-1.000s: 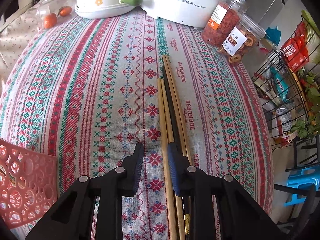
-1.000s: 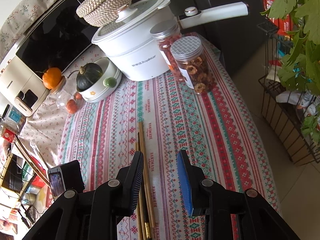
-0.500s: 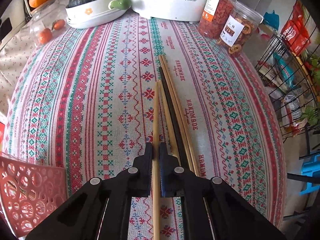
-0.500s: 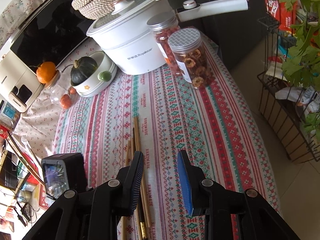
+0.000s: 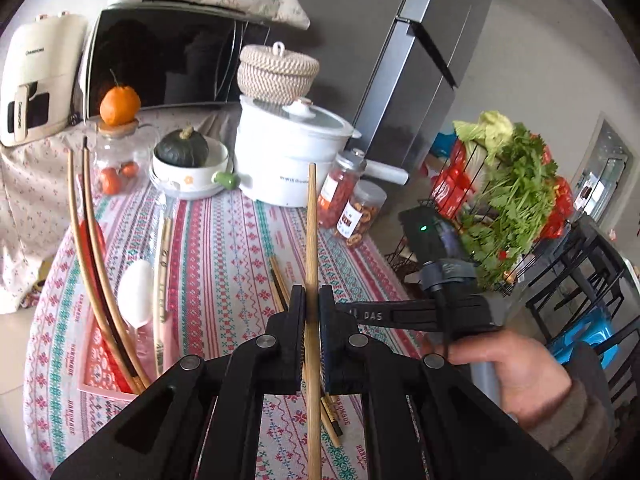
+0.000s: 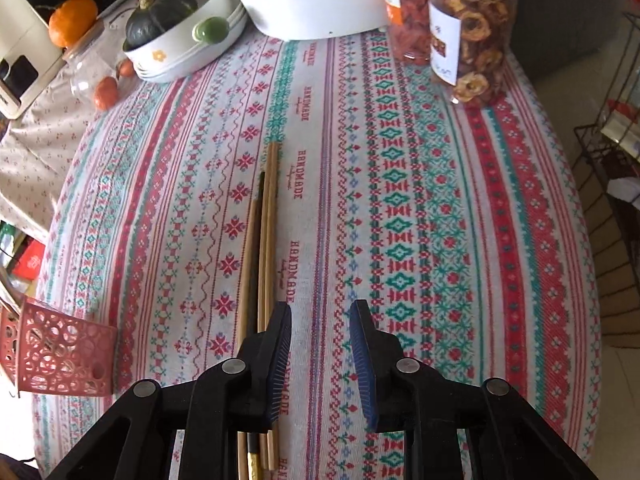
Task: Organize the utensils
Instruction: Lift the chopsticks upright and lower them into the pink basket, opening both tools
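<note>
A single wooden chopstick [image 5: 311, 248] is pinched between the closed jaws of the left hand-held gripper [image 5: 311, 308], raised off the counter [image 5: 224, 240] and pointing up and away, its far tip showing in front of the white pot [image 5: 292, 160]. To the right in that view, the person's right hand [image 5: 516, 372] is wrapped around the handle of the right hand-held gripper [image 6: 320, 332], which is held level and angled toward the left. Seen from its own camera, the right hand-held gripper has its jaws spread apart with nothing between them, low over the patterned cloth. Just left of its left finger, the remaining chopsticks [image 6: 262, 264] lie side by side on the counter, one dark one among the pale wooden ones, running near to far. On the near left stands a red perforated basket [image 6: 60, 356]; in the left view it holds long curved sticks and a white spoon [image 5: 136, 292]. Farther back sit a white bowl [image 6: 188, 44] with a dark green squash [image 6: 160, 16], two clear jars of dried fruit [image 6: 468, 28] on the right, and the white pot between them. An orange [image 5: 119, 105] rests on a glass jar at the far left.
</note>
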A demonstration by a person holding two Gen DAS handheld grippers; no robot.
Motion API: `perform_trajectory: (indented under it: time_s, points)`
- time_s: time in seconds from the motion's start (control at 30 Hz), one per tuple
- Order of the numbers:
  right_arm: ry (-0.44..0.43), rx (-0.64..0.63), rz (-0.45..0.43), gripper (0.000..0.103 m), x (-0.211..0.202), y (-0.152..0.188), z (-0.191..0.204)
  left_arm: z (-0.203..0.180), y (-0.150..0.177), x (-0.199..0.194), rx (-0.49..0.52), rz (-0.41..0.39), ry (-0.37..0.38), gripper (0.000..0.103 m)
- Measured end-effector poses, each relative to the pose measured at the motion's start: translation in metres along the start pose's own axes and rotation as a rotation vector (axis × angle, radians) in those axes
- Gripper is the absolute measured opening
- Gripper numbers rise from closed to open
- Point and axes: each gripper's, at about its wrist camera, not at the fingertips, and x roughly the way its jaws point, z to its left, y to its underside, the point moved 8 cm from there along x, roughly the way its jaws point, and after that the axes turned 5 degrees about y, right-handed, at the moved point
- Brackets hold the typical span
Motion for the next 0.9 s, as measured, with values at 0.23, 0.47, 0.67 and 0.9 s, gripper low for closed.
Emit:
perform_trajectory:
  time_s: [0.23, 0.47, 0.67, 0.9]
  points:
    - [-0.005, -0.039, 0.027, 0.024, 0.029, -0.007, 0.023, 0.037, -0.020, -0.040, 0.060, -0.078, -0.027, 0.007]
    - [0.035, -0.066, 0.027, 0.022, 0.052, -0.013, 0.030, 0.063, -0.020, -0.051, -0.001, -0.100, 0.020, 0.006]
    - [0.025, -0.080, 0.016, 0.007, 0.059, -0.022, 0.042, 0.070, -0.026, -0.061, -0.016, -0.129, 0.038, 0.006]
    - [0.039, -0.064, 0.020, 0.002, 0.046, -0.022, 0.043, 0.077, -0.027, -0.066, -0.024, -0.152, 0.034, 0.006]
